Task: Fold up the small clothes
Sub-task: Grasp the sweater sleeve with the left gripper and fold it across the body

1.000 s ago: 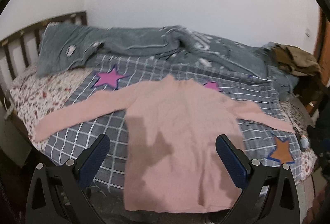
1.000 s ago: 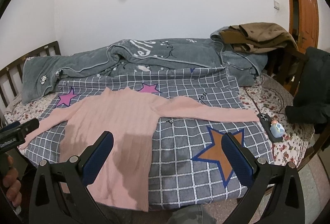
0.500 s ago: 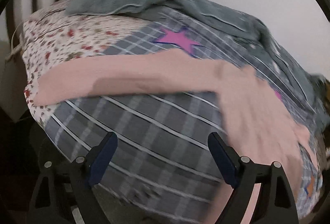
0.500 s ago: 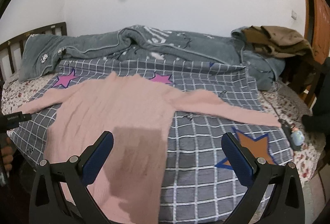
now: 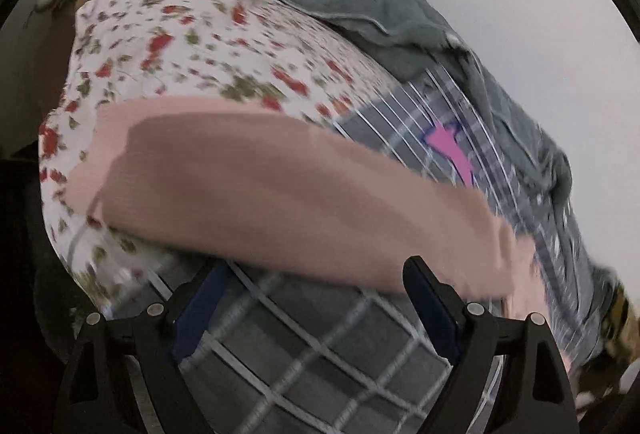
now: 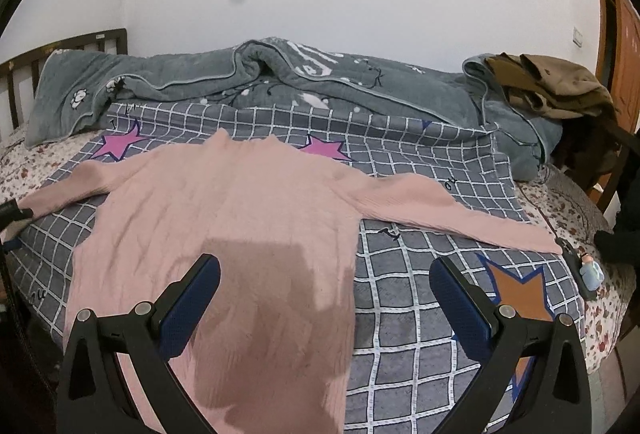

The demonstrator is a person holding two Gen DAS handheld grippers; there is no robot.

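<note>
A pink long-sleeved sweater [image 6: 224, 210] lies flat, front up, on the grey checked blanket [image 6: 420, 298], with both sleeves spread out sideways. In the left wrist view its left sleeve [image 5: 280, 186] crosses the picture, blurred. My left gripper [image 5: 316, 270] hangs open just short of that sleeve, over checked cloth, with nothing between its pads. My right gripper [image 6: 324, 264] stands open above the sweater's lower body and casts a shadow on it. A black tip of the left tool [image 6: 16, 213] shows by the left cuff.
A rumpled grey quilt [image 6: 300, 82] lies along the back of the bed, with brown clothes [image 6: 552, 86] piled at its right end. The floral sheet [image 5: 192, 46] and wooden headboard [image 6: 60, 46] are at the left. A small figurine [image 6: 590, 270] lies near the right sleeve's cuff.
The left gripper swung left and down from the sweater's body to its left sleeve, rolling as it went, and its jaws narrowed a little. The right gripper came lower and closer over the sweater.
</note>
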